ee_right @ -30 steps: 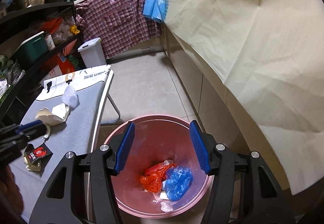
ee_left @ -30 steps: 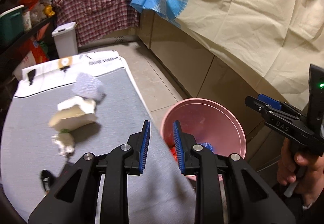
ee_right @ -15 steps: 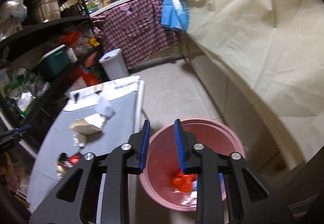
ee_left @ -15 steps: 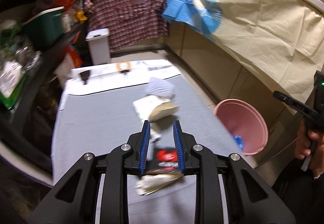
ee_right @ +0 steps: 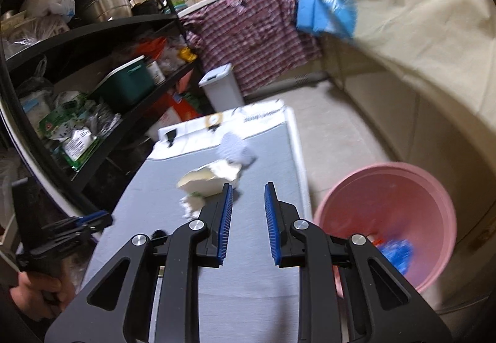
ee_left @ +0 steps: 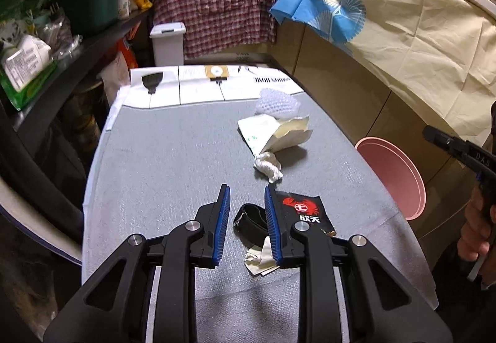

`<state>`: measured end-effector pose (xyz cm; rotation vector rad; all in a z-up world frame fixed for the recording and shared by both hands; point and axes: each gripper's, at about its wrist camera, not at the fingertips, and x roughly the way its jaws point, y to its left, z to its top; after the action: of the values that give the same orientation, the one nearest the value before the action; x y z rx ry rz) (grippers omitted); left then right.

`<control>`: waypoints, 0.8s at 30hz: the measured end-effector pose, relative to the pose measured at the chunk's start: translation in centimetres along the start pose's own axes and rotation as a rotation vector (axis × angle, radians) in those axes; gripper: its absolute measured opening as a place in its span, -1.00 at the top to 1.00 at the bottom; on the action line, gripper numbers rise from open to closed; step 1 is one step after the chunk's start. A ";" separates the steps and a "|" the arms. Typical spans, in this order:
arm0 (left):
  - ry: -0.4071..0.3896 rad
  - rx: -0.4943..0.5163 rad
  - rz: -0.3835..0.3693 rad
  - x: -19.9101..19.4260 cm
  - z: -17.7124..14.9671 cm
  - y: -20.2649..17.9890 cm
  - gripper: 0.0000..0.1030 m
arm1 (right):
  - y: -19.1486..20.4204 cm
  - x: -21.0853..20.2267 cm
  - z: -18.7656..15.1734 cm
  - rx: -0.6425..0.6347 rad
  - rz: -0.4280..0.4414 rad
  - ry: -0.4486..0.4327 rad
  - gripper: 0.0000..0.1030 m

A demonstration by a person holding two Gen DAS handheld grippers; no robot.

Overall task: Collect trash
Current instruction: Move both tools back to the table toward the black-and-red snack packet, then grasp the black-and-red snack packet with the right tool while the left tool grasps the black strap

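My left gripper [ee_left: 247, 213] is open and empty, low over the grey table [ee_left: 173, 157]. Just past its tips lie a black band [ee_left: 251, 219], a black wrapper with a red crab logo [ee_left: 305, 211] and a crumpled white scrap [ee_left: 259, 256]. Farther off lie a cream paper carton [ee_left: 279, 132], a white wad [ee_left: 268, 164] and a piece of bubble wrap [ee_left: 277, 103]. My right gripper [ee_right: 247, 216] is open and empty above the table's right side, near the carton [ee_right: 214, 177]. The pink bin [ee_right: 390, 219] holds red and blue trash [ee_right: 395, 251].
Black shelves [ee_left: 62, 42] crowded with bags and a green box line the left side. A small white bin [ee_left: 167, 44] stands on the floor beyond the table. Cloth-draped cabinets [ee_left: 403, 42] run along the right. The pink bin [ee_left: 393, 175] stands beside the table's right edge.
My left gripper swung from the bin side to over the table, above the black wrapper. My right gripper narrowed from wide open and moved from above the bin toward the table.
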<state>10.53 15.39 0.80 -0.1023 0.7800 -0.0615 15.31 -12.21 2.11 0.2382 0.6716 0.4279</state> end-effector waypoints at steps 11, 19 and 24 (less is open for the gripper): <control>0.049 -0.013 0.004 2.1 -1.1 0.1 0.55 | 3.9 6.6 -4.3 0.035 0.083 0.164 0.49; 0.087 -0.016 0.007 3.6 -1.7 0.1 0.55 | 4.2 9.8 -5.9 0.102 0.116 0.274 0.36; 0.112 -0.039 -0.006 4.8 -1.8 0.5 0.55 | 3.9 11.5 -6.9 0.141 0.126 0.343 0.36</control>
<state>12.63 15.36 -3.87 -0.1396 0.8934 -0.0581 17.74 -2.96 -8.08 0.3458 1.0288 0.5496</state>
